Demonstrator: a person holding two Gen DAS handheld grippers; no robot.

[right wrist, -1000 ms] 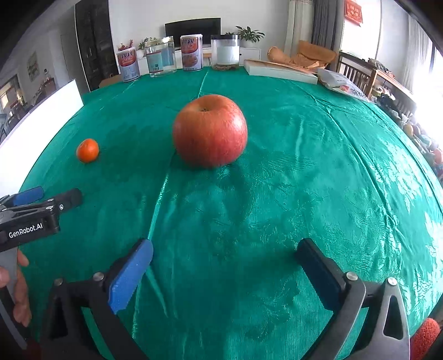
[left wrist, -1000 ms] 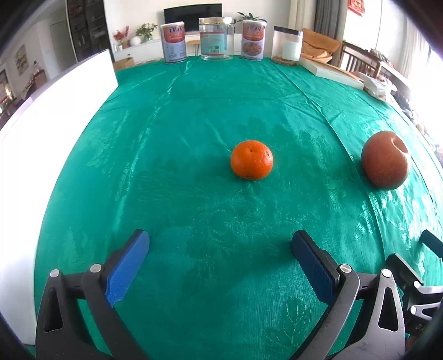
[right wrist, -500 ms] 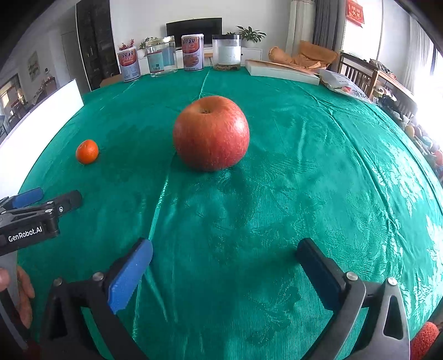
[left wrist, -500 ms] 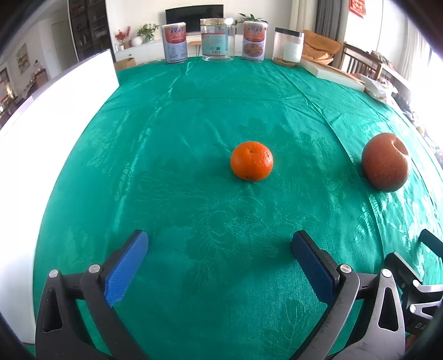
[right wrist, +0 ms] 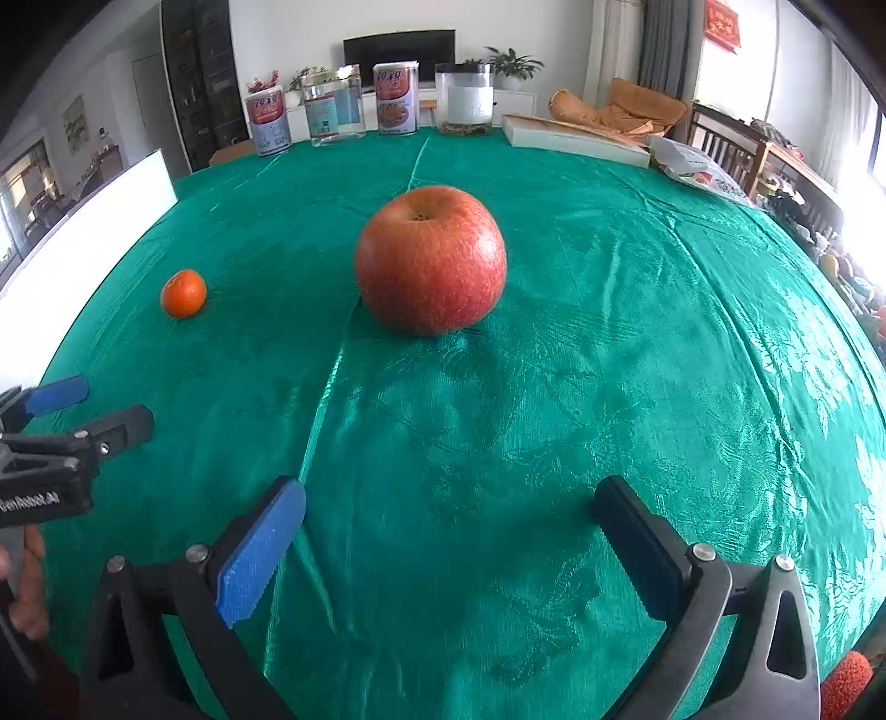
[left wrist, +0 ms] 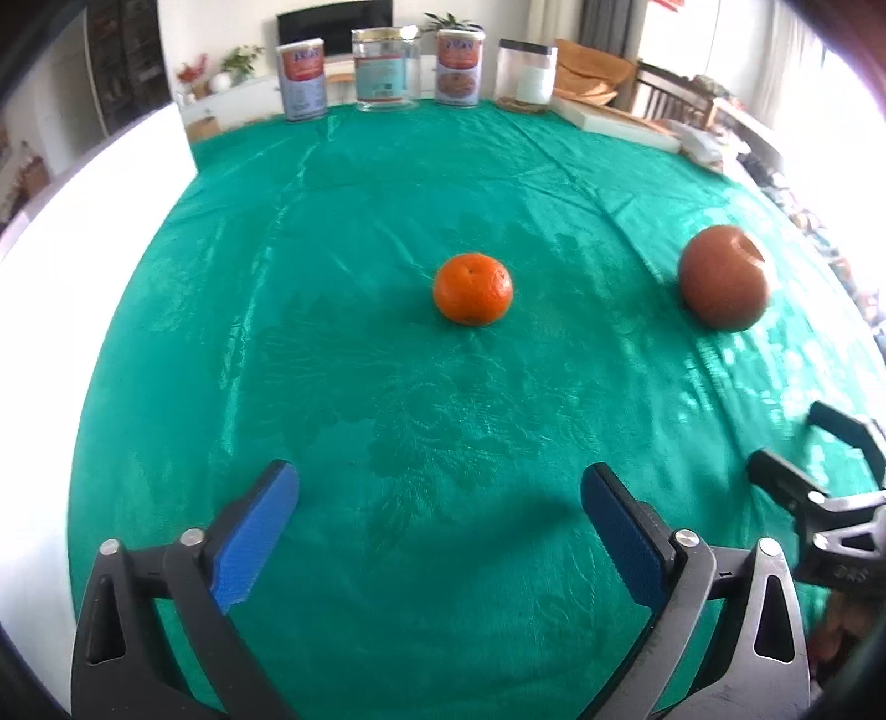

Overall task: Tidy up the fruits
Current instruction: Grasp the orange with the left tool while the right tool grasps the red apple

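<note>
Lining up both open tongs, one fruit dead ahead of each.
Left gripper (left wrist: pixel 437 515) spread wide and empty; tangerine (left wrist: pixel 472 288) sits straight ahead, well apart. My right gripper (right wrist: pixel 451 531), likewise spread and empty, faces the apple (right wrist: pixel 431 259), stem up. Both fruits rest on the green tablecloth (right wrist: pixel 637 343). I judge each hand takes its own: straight push, no crossing.

Daylight is pouring through a bright window (right wrist: pixel 877 160) on the right, washing over white walls (right wrist: pixel 554 33), a dark wall-mounted television screen (right wrist: pixel 398 49), grey curtains (right wrist: pixel 659 44) and brown wooden chairs (right wrist: pixel 720 144).
</note>
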